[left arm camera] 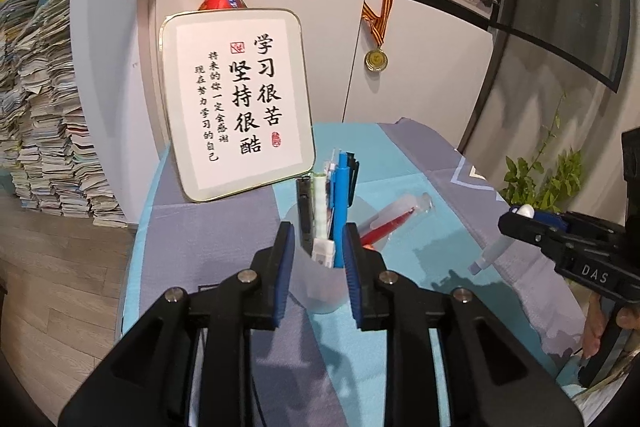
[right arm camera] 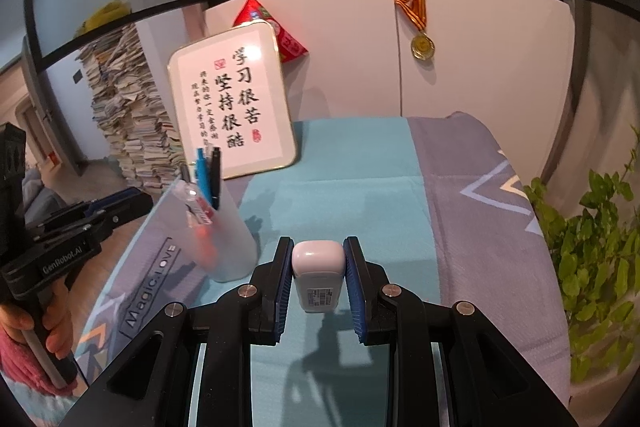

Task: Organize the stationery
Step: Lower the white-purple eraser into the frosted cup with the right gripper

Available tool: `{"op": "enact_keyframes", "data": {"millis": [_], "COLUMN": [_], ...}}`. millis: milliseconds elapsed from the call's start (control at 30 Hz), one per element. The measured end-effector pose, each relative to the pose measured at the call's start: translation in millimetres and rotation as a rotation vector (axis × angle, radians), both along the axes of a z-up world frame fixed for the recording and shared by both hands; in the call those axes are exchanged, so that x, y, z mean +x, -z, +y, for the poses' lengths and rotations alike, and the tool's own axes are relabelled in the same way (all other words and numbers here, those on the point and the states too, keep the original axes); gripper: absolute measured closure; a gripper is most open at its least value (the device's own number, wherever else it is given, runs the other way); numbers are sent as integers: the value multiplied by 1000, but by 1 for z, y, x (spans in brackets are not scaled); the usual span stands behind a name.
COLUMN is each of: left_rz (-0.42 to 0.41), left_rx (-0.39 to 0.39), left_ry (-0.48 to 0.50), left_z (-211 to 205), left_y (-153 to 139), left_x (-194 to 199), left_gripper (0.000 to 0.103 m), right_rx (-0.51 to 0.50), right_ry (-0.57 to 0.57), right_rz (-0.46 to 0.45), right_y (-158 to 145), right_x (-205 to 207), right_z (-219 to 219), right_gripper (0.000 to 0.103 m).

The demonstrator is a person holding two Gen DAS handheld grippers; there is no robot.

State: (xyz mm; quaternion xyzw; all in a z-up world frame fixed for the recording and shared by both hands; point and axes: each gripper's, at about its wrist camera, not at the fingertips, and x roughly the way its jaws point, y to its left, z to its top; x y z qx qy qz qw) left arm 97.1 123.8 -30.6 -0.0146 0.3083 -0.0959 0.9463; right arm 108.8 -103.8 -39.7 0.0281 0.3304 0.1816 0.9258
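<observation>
A frosted translucent pen cup point(left arm camera: 320, 267) stands on the cloth-covered table and holds several pens, blue, black and white point(left arm camera: 340, 195). My left gripper point(left arm camera: 318, 251) is shut on the cup, one finger on each side. It shows in the right wrist view point(right arm camera: 230, 239) at the left. A red pen point(left arm camera: 386, 227) lies on the table behind the cup. My right gripper point(right arm camera: 318, 267) is shut on a white correction-tape-like item point(right arm camera: 318, 275) with a barcode label, held above the table right of the cup; it also shows in the left wrist view point(left arm camera: 524, 217).
A framed calligraphy sign point(left arm camera: 236, 99) leans against the white cabinet behind the cup. A medal point(left arm camera: 376, 59) hangs on the cabinet. A green plant point(right arm camera: 592, 259) stands at the table's right edge. Tall paper stacks point(left arm camera: 44, 115) stand on the floor at the left.
</observation>
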Motion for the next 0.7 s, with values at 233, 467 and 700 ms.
{"op": "enact_keyframes", "data": {"millis": [233,467,700], "left_rz": [-14,-20,-9], "left_rx": [9,-7,-3], "left_ry": [-26,-46,-46], "left_z": [13,28,30], "left_y": [6,15,27], "left_x": [-22,-39,-45], "left_gripper": [78,71,69], "right_rx": [-12,-16,-37], "right_ry": [-74,-149,-193], "right_rz": [-34,-34,-48], "right_y": [-12,-19,-26], "right_x": [-9,-10,-6], "right_z": [28,59,90], "right_gripper": [76,76,76]}}
